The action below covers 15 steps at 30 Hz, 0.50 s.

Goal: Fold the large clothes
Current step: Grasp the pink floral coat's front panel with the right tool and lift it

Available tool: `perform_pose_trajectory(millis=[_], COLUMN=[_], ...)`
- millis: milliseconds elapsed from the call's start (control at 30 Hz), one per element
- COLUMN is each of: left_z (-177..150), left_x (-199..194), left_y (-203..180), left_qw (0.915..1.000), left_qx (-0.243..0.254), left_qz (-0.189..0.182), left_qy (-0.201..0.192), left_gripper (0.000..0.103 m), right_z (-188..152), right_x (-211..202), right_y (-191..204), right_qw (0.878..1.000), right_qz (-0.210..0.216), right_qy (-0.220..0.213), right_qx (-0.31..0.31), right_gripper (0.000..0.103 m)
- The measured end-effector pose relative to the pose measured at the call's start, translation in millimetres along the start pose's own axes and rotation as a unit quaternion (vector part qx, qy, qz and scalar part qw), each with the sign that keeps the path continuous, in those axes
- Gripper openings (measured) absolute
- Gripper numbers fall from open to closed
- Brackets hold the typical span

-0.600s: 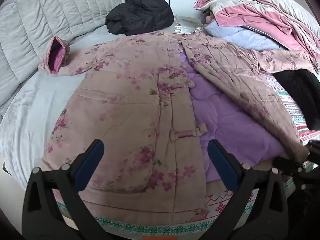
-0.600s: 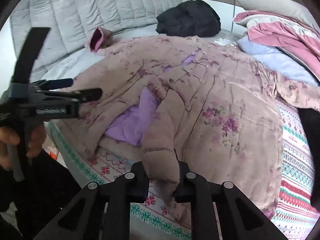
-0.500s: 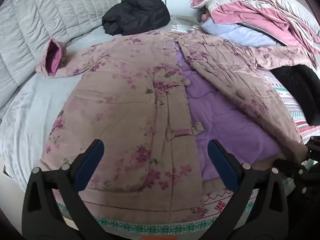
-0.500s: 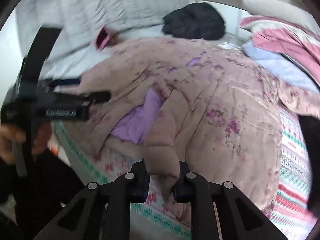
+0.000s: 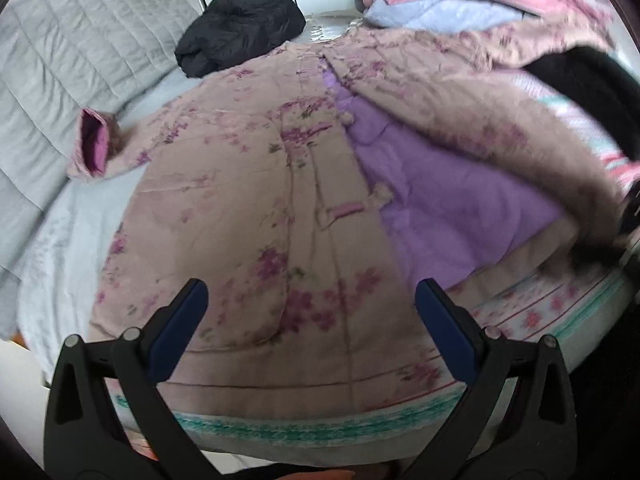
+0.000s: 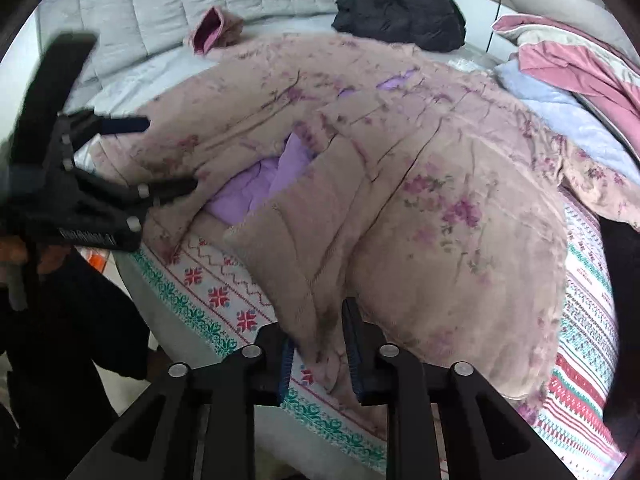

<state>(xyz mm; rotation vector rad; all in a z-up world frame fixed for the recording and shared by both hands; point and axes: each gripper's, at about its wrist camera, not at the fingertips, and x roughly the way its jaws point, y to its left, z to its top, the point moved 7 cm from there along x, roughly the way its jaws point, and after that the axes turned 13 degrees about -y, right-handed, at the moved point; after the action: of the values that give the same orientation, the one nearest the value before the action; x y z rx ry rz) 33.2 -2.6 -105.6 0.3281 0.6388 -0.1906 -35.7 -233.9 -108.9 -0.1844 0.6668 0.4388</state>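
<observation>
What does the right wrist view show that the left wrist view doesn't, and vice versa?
Right wrist only: the right gripper shut on the floral coat's front panel corner, and the left gripper seen from the side. Left wrist only: its own fingers open above the coat hem, and the pink loop fastener on the placket. Both: purple lining, black jacket, turned-back sleeve cuff.

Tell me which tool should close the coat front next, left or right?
Right. The right tool already pinches the floral coat front panel's lower edge, ready to cover the purple lining. The left tool is open, holding nothing.
</observation>
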Motion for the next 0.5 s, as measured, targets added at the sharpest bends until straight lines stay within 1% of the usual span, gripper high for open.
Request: perform_pose_trajectory(millis=[33,67,100,133,200,233,267,333,400,433,467,500], left_z=[-3.9,-8.3,-11.2,-14.2,-15.0,-14.4,-13.8,-15.0,-14.8,-13.8,-13.2,-13.2], left_x=[3.0,7.5,10.7,13.1,11.4,9.6,10.2,10.4,7.4,3.6,-0.5,-5.0], left_y=[-0.2,-0.1,-0.1,1.6,3.5,6.6,6.1,6.0,-1.6,-5.4,-9.5,-13.5], left_qw=[1.0000,0.9999,0.9997,0.9991,0.9985,0.9984,0.9985,0.9982,0.9982,0.9982,0.9981,0.9978], left_qx=[0.006,0.006,0.000,-0.013,-0.030,-0.035,-0.038,-0.042,-0.036,-0.031,-0.027,-0.026], left_qz=[0.005,0.002,-0.005,-0.017,-0.027,-0.026,-0.025,-0.030,-0.041,-0.046,-0.053,-0.061], left_qy=[0.006,0.016,0.025,0.035,0.037,0.035,0.032,0.032,0.026,0.022,0.016,0.010], left_gripper=[0.103,0.099,0.091,0.088,0.073,0.069,0.063,0.063,0.064,0.064,0.069,0.081], right_z=[0.8,4.1,8.2,12.9,20.0,22.2,22.9,18.1,12.2,10.8,10.1,13.7], right_x=[-1.4,-3.8,-8.4,-14.9,-24.7,-26.5,-22.6,-8.7,8.5,15.9,19.4,19.0], right_y=[-3.2,-6.6,-4.7,-5.3,-10.6,-12.9,-15.6,-15.2,-8.1,-6.9,-5.0,-5.4], right_qw=[1.000,1.000,0.999,0.999,0.999,0.998,0.999,0.999,0.999,0.999,0.998,0.997], right_qz=[-0.008,-0.018,-0.025,-0.018,-0.017,-0.021,-0.024,-0.017,-0.027,-0.044,-0.060,-0.073], right_qy=[0.001,-0.008,-0.025,-0.036,-0.051,-0.054,-0.045,-0.028,-0.005,0.002,0.011,-0.003], right_qx=[0.001,0.002,-0.007,-0.001,-0.001,0.001,0.003,0.025,0.037,0.026,0.016,0.007], right_gripper=[0.008,0.008,0.008,0.007,0.007,0.007,0.008,0.009,0.010,0.010,0.010,0.010])
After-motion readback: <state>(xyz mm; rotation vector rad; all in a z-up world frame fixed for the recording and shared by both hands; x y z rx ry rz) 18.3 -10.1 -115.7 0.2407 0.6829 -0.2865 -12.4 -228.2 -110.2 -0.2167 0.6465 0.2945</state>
